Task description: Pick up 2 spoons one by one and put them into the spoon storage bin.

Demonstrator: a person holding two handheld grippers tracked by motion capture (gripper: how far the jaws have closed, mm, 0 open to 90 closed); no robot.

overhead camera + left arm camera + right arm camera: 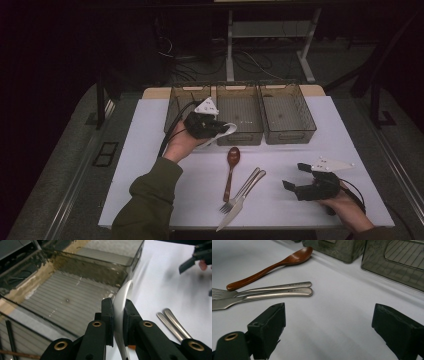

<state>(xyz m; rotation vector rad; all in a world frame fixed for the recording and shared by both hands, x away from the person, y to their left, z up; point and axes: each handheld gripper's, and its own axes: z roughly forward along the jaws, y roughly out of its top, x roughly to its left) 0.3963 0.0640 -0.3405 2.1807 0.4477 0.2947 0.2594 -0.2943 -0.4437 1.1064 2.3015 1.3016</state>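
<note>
now my left fingers (117, 315) pinch the white spoon (121, 302) above the bins (240, 112) for dropping in; right fingers (329, 325) wait wide over the bench (332, 305).

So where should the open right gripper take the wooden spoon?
Probably mid-handle, coming straight down from above. The wooden spoon lies flat, its slim handle bare on both sides, clear of the fork; the right gripper is open.
</note>
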